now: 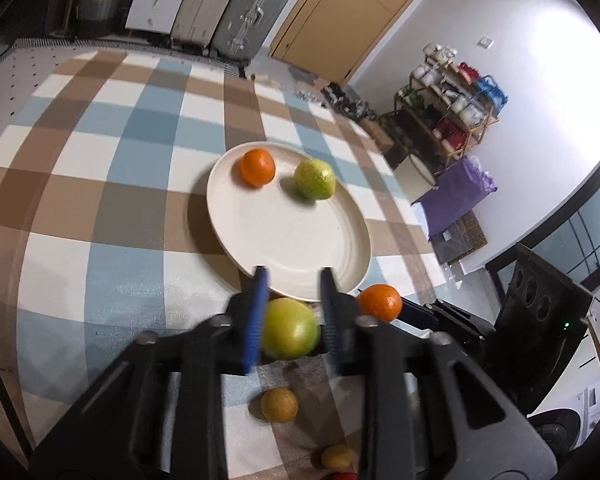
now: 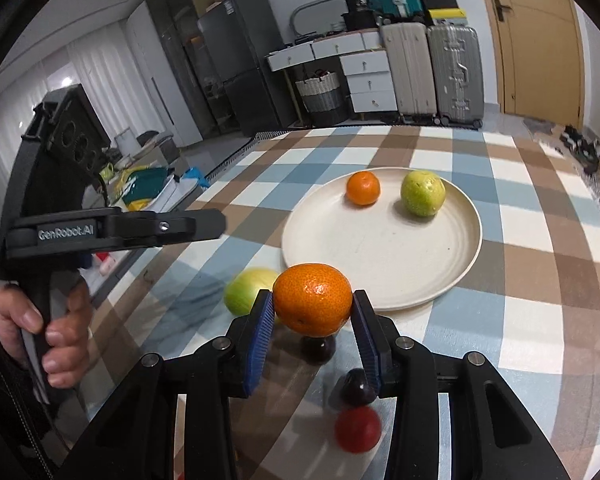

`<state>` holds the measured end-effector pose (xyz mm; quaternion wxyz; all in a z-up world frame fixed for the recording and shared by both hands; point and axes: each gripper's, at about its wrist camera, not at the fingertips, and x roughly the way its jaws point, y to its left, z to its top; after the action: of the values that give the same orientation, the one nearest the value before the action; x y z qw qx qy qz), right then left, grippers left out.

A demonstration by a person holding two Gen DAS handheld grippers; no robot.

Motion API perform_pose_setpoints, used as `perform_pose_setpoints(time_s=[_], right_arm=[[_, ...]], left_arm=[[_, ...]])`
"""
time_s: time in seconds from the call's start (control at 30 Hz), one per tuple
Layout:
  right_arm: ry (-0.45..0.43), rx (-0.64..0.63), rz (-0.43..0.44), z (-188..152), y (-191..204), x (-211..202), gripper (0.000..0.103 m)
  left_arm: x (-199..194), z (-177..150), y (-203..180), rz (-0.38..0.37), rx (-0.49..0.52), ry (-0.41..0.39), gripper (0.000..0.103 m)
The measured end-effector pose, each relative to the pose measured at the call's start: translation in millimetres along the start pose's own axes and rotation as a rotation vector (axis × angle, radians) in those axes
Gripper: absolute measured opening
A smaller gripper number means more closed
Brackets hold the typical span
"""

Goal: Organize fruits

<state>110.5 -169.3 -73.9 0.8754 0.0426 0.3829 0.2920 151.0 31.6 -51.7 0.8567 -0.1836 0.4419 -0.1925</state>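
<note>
- Right gripper (image 2: 313, 312): blue pads clamped on an orange mandarin (image 2: 313, 299), one pad on each side, fruit carried above the cloth, just short of the near rim of the plate (image 2: 440, 264).
- Under and behind that mandarin, on the cloth: two dark round fruits (image 2: 356, 388) and one red fruit (image 2: 358, 429), close together between the right fingers.
- Left gripper (image 1: 292, 320): blue pads pressed on both flanks of a yellow-green round fruit (image 1: 290, 328); grip is closed on it, sitting just in front of the plate's near rim. Frame is motion-blurred around the fingers.
- Same fruit shows in the right wrist view, left of the held mandarin, partly hidden behind the right gripper's left finger.
- Person's hand (image 2: 44, 332) wraps the left gripper's black handle at the left edge of the right wrist view.
- Plate: cream, round, flat on the checked tablecloth (image 1: 100, 184) (blue, brown and white squares). Already on it, towards the far side: one small orange (image 1: 257, 167) and one green pear-like fruit (image 1: 314, 179), side by side, apart from each other.
- Loose on the cloth near the left gripper: a dull yellow-brown round fruit (image 1: 279, 405) and a smaller yellow one (image 1: 337, 457), plus a sliver of something red at the bottom edge.
- Background: two suitcases (image 2: 432, 72), white drawers (image 2: 370, 80), wooden door (image 2: 536, 40).
</note>
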Motion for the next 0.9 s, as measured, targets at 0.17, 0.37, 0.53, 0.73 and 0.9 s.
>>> perform_pose_setpoints(time_s=[0.17,0.37,0.53,0.73,0.9], right_arm=[[0.008,0.059,0.028,-6,-14,9,0.040],[-0.022,0.084,0.063,-11,-18,2,0.040],[-0.031,0.094,0.060,-11,-19,-3,0.040],[-0.043,0.091,0.063,-12,-18,-9,0.040],[-0.051,0.093,0.064,-13,-17,-13,0.040]], left_arm=[[11,-4,6,0.014,-0.013,0.022,0.019],[18,-12,7,0.022,0.001,0.059,0.029],[18,-18,7,0.004,-0.011,0.084,0.051],[21,-25,0,-0.007,0.019,0.110,0.061],[33,-32,-7,0.011,0.037,0.154,0.061]])
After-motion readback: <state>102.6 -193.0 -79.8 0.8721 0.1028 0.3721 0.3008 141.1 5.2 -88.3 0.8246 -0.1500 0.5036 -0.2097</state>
